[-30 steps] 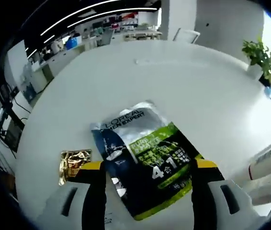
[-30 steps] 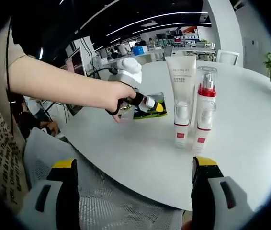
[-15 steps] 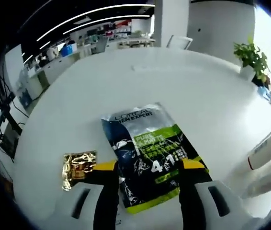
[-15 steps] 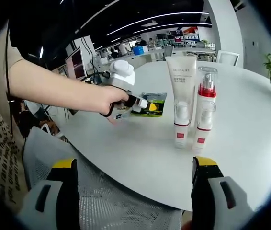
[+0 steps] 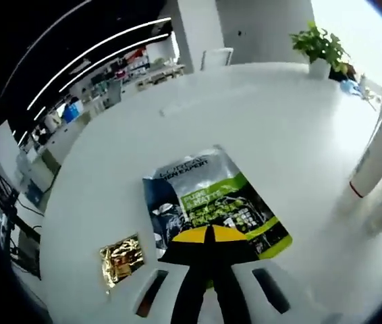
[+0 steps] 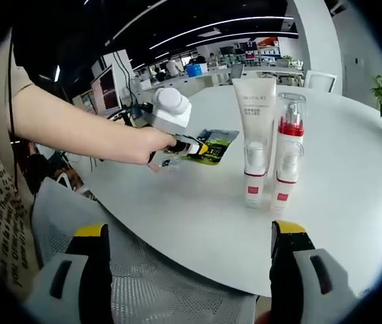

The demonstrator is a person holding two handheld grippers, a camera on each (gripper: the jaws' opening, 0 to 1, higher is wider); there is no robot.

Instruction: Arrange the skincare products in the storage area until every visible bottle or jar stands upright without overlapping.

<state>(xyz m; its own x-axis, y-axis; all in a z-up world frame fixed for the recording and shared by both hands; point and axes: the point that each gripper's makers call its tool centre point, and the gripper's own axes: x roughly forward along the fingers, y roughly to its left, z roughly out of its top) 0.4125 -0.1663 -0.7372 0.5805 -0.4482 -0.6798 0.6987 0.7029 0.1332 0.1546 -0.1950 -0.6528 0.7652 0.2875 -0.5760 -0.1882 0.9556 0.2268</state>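
A dark blue and green sachet [image 5: 208, 199] lies flat on the round white table [image 5: 258, 115]. My left gripper [image 5: 209, 233] is shut, its yellow tips pinched on the sachet's near edge. Left of it lies a small gold foil packet [image 5: 122, 256]. In the right gripper view the left gripper [image 6: 192, 146] holds the sachet [image 6: 212, 144] at the table's left side. A white tube [image 6: 254, 135] and a clear pump bottle with a red band [image 6: 287, 145] stand upright side by side. My right gripper [image 6: 191, 233] hangs open near the table's front edge, holding nothing.
A person's bare arm [image 6: 76, 125] reaches across to the left gripper. A grey mesh chair [image 6: 150, 287] sits below the table edge [image 6: 198, 260]. A potted plant [image 5: 319, 47] stands at the far side. The white tube [image 5: 380, 142] rises at the right.
The left gripper's jaws have come together from wide apart onto the sachet's near edge, and its view has swung. The right gripper, tube and bottle have stayed put.
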